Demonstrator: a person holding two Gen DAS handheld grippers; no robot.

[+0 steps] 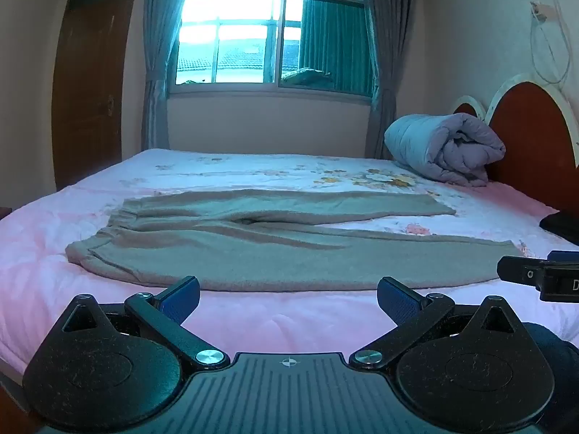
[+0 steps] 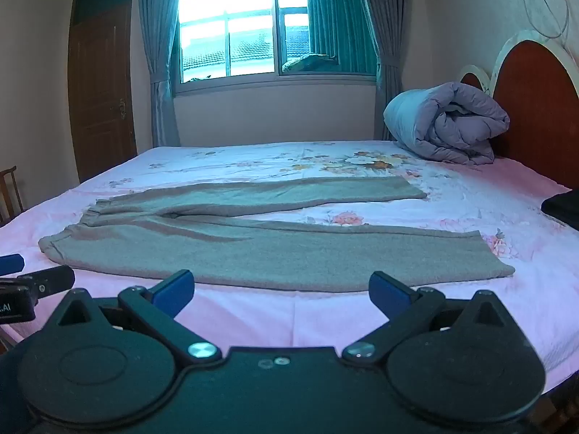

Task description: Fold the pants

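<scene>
bed (image 1: 54, 289) fills the middle and lower frame in both views, pink floral sheet, red rounded headboard (image 1: 532, 137) at right edge. window (image 1: 267, 32) with grey curtains upper centre; brown door (image 1: 87, 94) at left.

rolled lavender quilt (image 1: 441, 148) sits right of centre, against the headboard.

pants (image 1: 253, 249), grey-tan, lie flat across mid-frame, waistband toward the left, two legs running right and spread apart in a narrow v, sheet showing between them. near leg's hem ends at right of centre. unfolded.

left gripper (image 1: 288, 298) at bottom centre of the left wrist view, tilted slightly downward toward the bed, jaws spread wide, blue pads apart, nothing between them; it hovers just short of the near edge of the pants, over bare sheet.

right gripper (image 2: 281, 289) at bottom centre of its own view, same slight downward tilt, jaws wide, empty, also just before the near leg's edge. its tip shows at the right edge of the left view; the left gripper's tip shows at the lower left edge of the right view.

dark object (image 2: 562, 206) at far right edge, cannot tell what.
</scene>
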